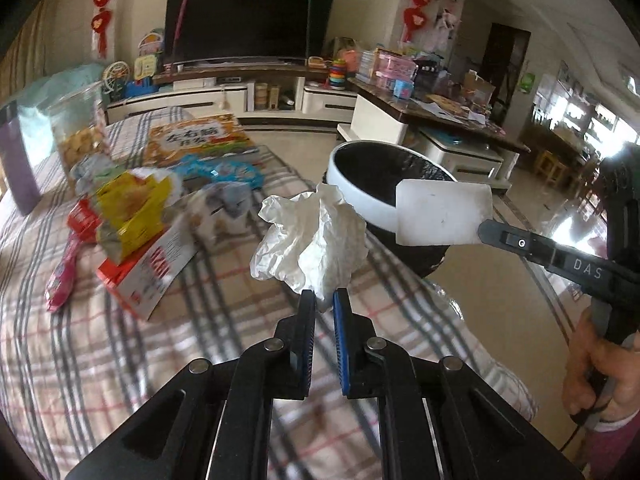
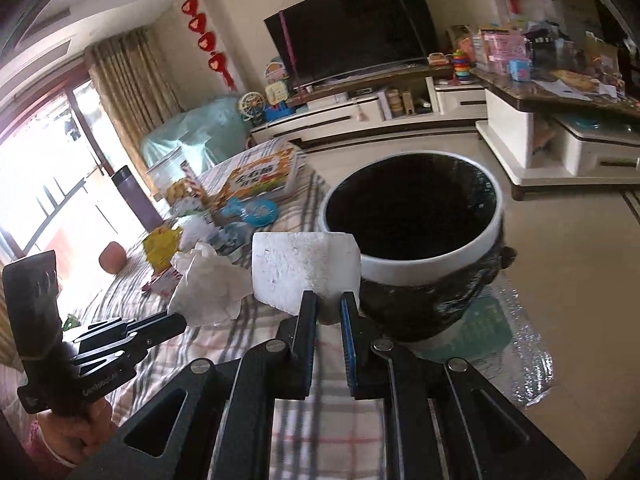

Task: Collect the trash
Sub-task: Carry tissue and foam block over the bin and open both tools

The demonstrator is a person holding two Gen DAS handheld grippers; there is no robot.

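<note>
The left gripper [image 1: 324, 300] has its fingers pinched narrow on the lower edge of a crumpled tissue [image 1: 310, 246], which stands up above the checked tabletop [image 1: 168, 344] just short of the bin [image 1: 360, 200]. The right gripper [image 2: 329, 306] has its fingers closed on the bottom of a white foam piece [image 2: 304, 270], held up right beside the bin's white rim, close to the black-lined opening. The tissue looks very light and soft; it will crush and give no resistance, so a pinch on any thick fold holds it, but a thin flap could tear or slip free, and it may cling to the blue pads on release. The foam piece appears light but stiff and a little crumbly at its edges, so a grip on the flat faces near the middle of an edge, as now, seems the safest; too hard a squeeze would likely dent it. Both pieces are likely to drift rather than drop, so each wants releasing well over the opening. More trash lies further back on the tabletop: a yellow wrapper [image 1: 128, 210], a red-and-white box [image 1: 152, 272] and a pink packet [image 1: 64, 272], all probably light, the wrapper slick and crinkly.
</note>
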